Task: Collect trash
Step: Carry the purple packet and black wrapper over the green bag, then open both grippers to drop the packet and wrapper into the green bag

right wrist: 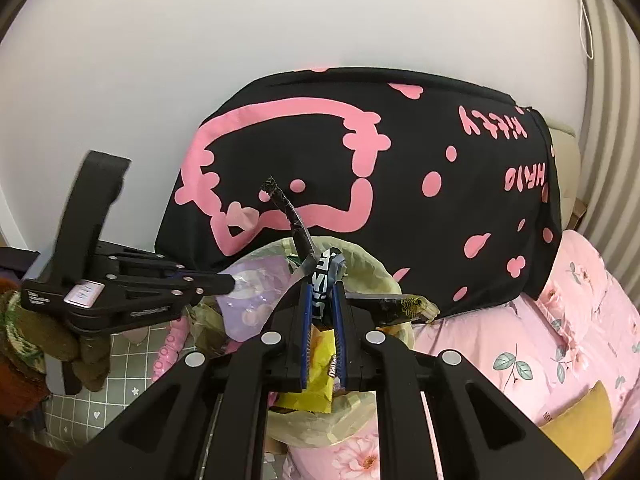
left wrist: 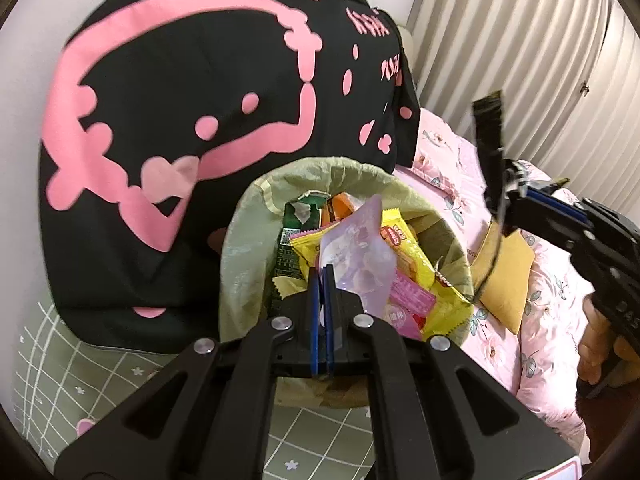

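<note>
A bin (left wrist: 240,248) lined with a pale green bag stands on the bed, heaped with snack wrappers (left wrist: 404,256). My left gripper (left wrist: 323,271) is over it, shut on a translucent purple plastic bag (left wrist: 360,252). From the right, my right gripper (left wrist: 506,216) holds a long black wrapper (left wrist: 488,120) near the bin's rim. In the right wrist view the right gripper (right wrist: 325,284) is shut on the black wrapper (right wrist: 286,204), just above the bin (right wrist: 368,258). The left gripper (right wrist: 231,280) comes in from the left with the purple bag (right wrist: 256,288).
A black cloth with a pink cat print (left wrist: 180,120) hangs right behind the bin. Pink floral bedding (left wrist: 552,312) with a yellow cushion (left wrist: 508,280) lies to the right, a green checked sheet (left wrist: 52,344) to the left. A ribbed curtain (left wrist: 520,40) stands behind.
</note>
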Tool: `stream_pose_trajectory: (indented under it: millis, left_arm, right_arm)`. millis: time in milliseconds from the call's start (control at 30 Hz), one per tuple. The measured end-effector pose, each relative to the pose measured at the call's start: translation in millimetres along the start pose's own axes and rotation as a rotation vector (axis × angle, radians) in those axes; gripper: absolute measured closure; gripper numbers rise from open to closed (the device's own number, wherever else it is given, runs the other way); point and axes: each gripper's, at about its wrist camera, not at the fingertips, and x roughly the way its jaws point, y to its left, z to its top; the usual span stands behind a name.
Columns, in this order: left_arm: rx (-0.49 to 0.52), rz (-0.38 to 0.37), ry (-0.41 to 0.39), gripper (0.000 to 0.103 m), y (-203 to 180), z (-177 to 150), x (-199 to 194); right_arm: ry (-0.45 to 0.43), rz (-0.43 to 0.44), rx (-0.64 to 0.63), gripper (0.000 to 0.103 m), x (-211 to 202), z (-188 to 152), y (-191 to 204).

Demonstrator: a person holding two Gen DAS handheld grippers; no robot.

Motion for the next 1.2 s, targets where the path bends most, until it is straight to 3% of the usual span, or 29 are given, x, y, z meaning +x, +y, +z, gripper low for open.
stream_pose_trajectory:
  millis: [133,433,700,933,1200]
  left_arm:
    - [-0.046,0.002,0.011,0.100,8.8,-1.8,10.1]
    - [-0.123,0.010,-0.024,0.078,27.7,-12.5,-8.2]
    - [-0.140,0.068,-0.053,0.073,40.6,-35.9,-37.1]
    - [-0.205,0.111,-0.106,0.070,76.3,-63.4,-70.6]
    - [-0.300,0.111,-0.127,0.066,132.2,-93.1,-94.8]
  right_arm:
    - [0.011,0.013,0.012,0.092,6.2,-2.6,-5.3]
    - [0.056,0.085,0.061,0.092,39.8,-0.7,-1.0]
    - [0.165,0.088,0.080,0.092,95.1,-2.8,3.0]
    - [0.264,0.019,0.080,0.092,137.5,-8.1,8.3]
    - [0.279,-0.090,0.069,0.091,140.4,-7.7,27.2]
